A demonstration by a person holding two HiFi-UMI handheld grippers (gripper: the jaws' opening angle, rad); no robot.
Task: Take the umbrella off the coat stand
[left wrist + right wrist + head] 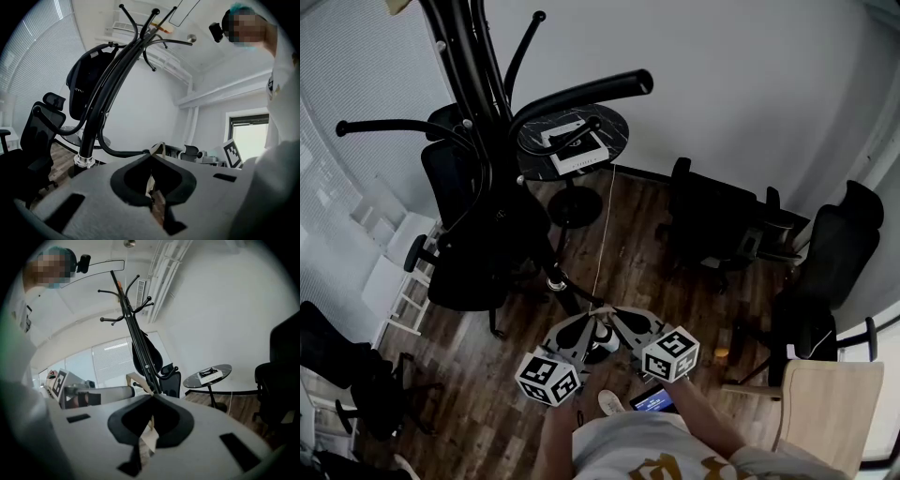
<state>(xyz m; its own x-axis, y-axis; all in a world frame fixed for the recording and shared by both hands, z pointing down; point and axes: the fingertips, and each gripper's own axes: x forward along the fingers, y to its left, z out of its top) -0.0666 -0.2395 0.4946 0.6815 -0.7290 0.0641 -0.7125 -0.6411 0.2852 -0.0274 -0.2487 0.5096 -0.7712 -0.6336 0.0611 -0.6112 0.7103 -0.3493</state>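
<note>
The black coat stand rises at the upper left of the head view, its curved arms spreading toward the middle. The left gripper view shows the coat stand from below with a dark bulky thing hanging on it. I cannot make out an umbrella for certain. Low in the head view, near the stand's foot, my left gripper and right gripper are held tip to tip. Both have their jaws together and hold nothing. The stand stands beyond the left gripper and the right gripper.
A round black table with a book stands behind the coat stand. Black office chairs ring the wooden floor. A wooden chair is at the bottom right. A thin white cord hangs down.
</note>
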